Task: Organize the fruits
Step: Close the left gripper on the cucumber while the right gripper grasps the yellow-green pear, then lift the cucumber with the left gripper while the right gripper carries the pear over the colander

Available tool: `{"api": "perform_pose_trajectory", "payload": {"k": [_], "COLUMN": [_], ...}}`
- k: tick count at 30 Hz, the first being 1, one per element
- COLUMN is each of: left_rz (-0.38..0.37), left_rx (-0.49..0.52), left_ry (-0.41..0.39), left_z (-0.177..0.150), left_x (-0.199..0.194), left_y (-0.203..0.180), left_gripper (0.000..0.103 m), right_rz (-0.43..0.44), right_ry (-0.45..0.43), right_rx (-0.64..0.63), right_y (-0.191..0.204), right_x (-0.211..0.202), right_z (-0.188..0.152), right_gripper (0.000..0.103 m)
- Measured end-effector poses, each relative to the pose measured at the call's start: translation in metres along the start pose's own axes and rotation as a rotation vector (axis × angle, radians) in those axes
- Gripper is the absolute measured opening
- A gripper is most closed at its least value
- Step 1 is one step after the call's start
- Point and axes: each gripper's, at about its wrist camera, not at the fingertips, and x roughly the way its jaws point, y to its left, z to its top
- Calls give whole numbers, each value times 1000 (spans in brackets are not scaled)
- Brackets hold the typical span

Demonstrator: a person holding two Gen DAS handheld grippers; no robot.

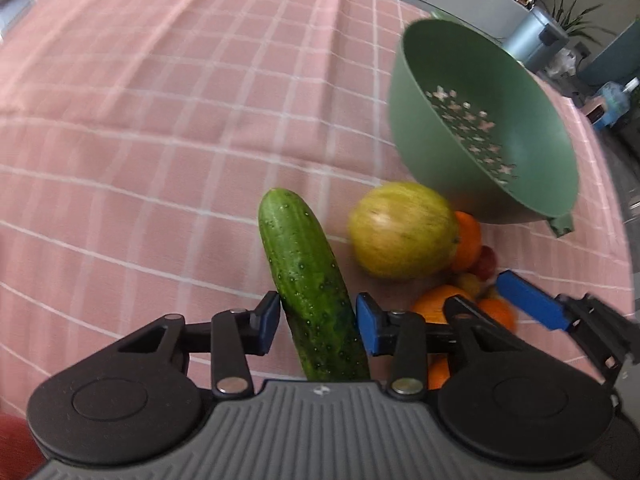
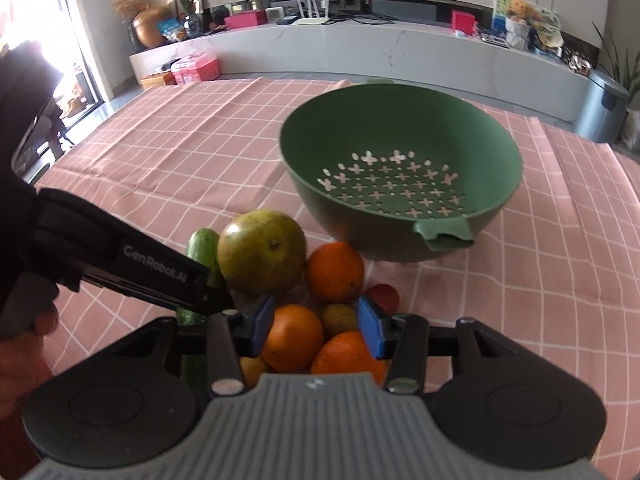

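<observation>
My left gripper [image 1: 317,322] has the cucumber [image 1: 310,280] between its blue pads, the left pad touching its side and the right pad tight against it; the cucumber points away from me over the pink checked tablecloth [image 1: 160,120]. Just to its right lies a yellow-green citrus fruit [image 1: 402,230], with oranges behind it. My right gripper [image 2: 316,330] stands part open around nothing, straddling the nearest orange [image 2: 294,338] in the pile. The green colander [image 2: 400,168] sits empty just beyond the fruit.
</observation>
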Motion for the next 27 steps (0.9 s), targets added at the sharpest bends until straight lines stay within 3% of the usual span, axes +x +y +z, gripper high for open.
{"api": "perform_pose_trajectory", "payload": {"k": [2,6,14,21,23,27], "left_rz": [23,-2,-23,-48,-43,-46], "left_rx": [0,-49,-60,-90,-77,-58], "left_ry": [-8,16,18,19,10,-12], "left_z": [3,9,13,12,11,8], "left_x": [-5,-3,1,0,0,-6], "left_y": [8,25,29,33,31,27], "left_gripper": [46,46,45,45,44,43], "right_rz": [11,7,-27,5,-6,-47], "right_ry": [-12,-42,-62,-39,-50,-67], "right_rx": [-29,-98,-228,-179,-219,-293], "right_y": [7,21,42,40,47,57], "right_x": [3,12,32,44,46,46], "right_z": [4,11,21,23,19,14], "right_gripper": [44,59,60,64,66,60]}}
